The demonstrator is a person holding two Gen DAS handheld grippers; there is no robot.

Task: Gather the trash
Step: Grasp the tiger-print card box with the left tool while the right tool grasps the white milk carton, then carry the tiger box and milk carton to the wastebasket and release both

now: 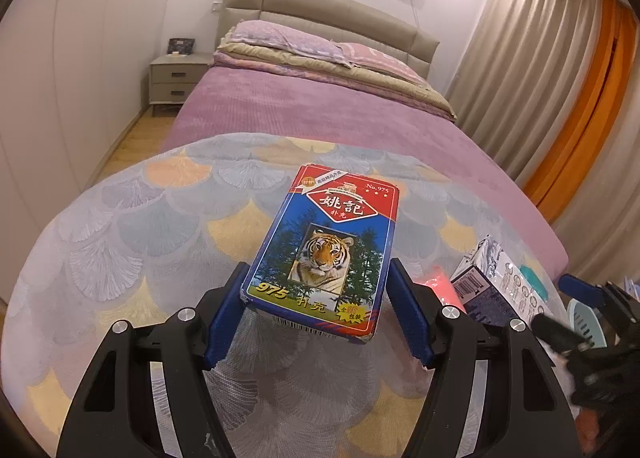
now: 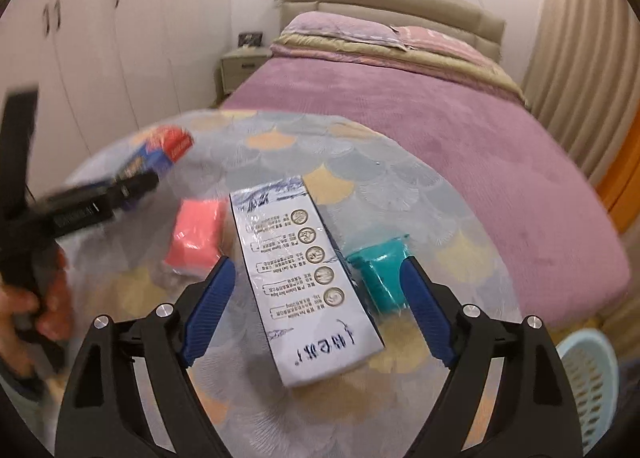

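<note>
My left gripper point(image 1: 316, 290) is shut on a blue and red playing-card box point(image 1: 324, 242) with a tiger picture, held above the round table point(image 1: 120, 226). The box shows blurred in the right wrist view point(image 2: 160, 150), with the left gripper behind it. My right gripper point(image 2: 316, 282) is open, its fingers on either side of a long white carton point(image 2: 304, 274) that lies on the table. A pink packet point(image 2: 198, 234) lies left of the carton and a teal packet point(image 2: 380, 274) right of it. The carton also shows in the left wrist view point(image 1: 492, 278).
A light blue perforated basket point(image 2: 588, 382) stands low at the right of the table. A bed with a purple cover point(image 2: 460, 138) lies beyond the table. White wardrobes point(image 1: 60, 58) and a nightstand point(image 1: 176, 78) are on the left, curtains point(image 1: 540, 58) on the right.
</note>
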